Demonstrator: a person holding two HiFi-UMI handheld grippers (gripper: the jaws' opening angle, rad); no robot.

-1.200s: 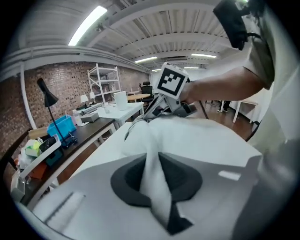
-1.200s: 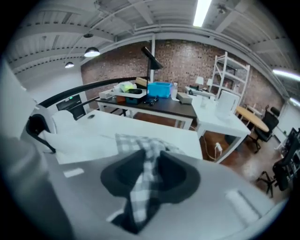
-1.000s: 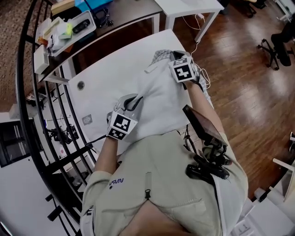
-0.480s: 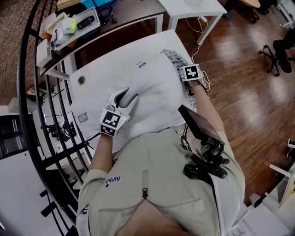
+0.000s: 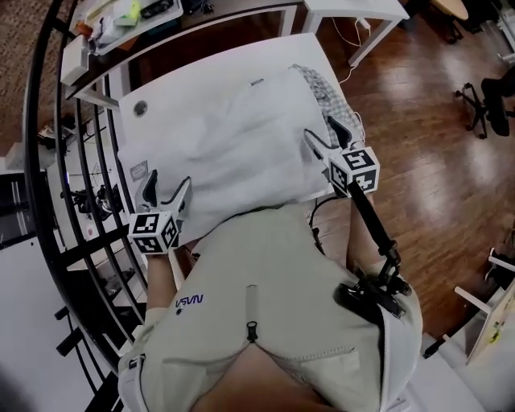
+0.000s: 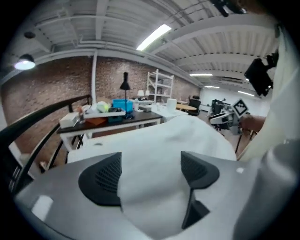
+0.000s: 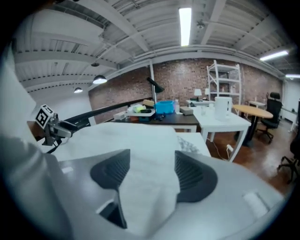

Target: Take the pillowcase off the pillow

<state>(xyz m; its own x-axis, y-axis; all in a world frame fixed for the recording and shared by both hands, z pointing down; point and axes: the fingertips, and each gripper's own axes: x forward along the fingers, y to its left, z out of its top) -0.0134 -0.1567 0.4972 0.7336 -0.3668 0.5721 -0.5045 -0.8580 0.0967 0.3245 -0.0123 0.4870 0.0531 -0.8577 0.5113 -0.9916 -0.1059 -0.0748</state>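
Left tool (image 5: 165,191), right tool (image 5: 322,137) back to pillow (image 5: 233,137) edges; jaws just opened, pressing nothing

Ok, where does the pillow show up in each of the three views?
Head view: pillow at upper centre.
Left gripper view: pillow fills centre and right.
Right gripper view: pillow fills centre and left.
Shared landmark: the dark desk beyond it, in all three.

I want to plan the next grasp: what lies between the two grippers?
The pillow, as the head view shows. It lies on the table between the left gripper and the right gripper. Both have just been opening their jaws, and the pads press on nothing.
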